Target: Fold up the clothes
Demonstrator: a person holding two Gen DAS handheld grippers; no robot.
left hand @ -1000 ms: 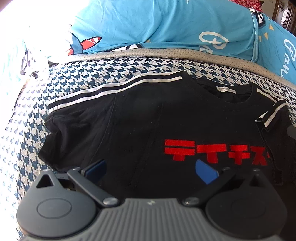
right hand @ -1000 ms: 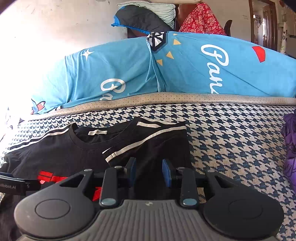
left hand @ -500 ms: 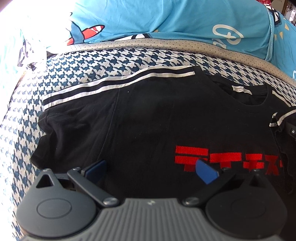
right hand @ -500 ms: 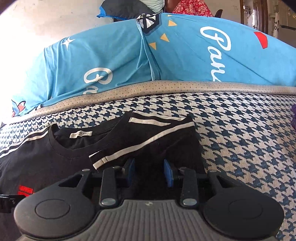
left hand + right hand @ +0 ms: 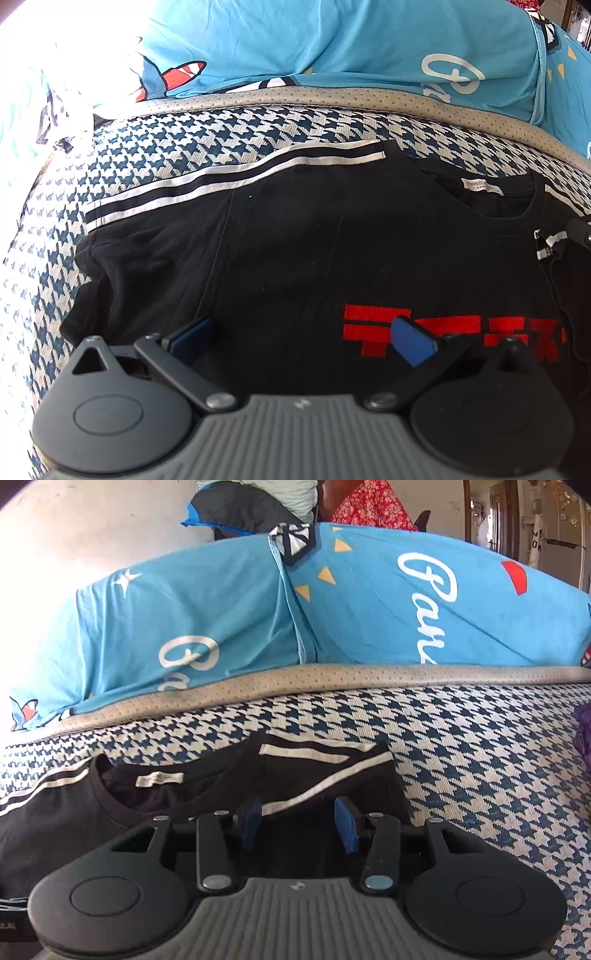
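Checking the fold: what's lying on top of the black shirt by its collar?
The striped sleeve, folded in over the black shirt beside the collar. Whatever the sleeve covers stays hidden.

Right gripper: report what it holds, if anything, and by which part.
Nothing is held. The right gripper has its jaws opening over the folded-in striped sleeve of the black T-shirt, and neither pad presses on the cloth.

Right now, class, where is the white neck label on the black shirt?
The label sits inside the collar of the black shirt, upper right in the left wrist view, above the red lettering and below the houndstooth cover.
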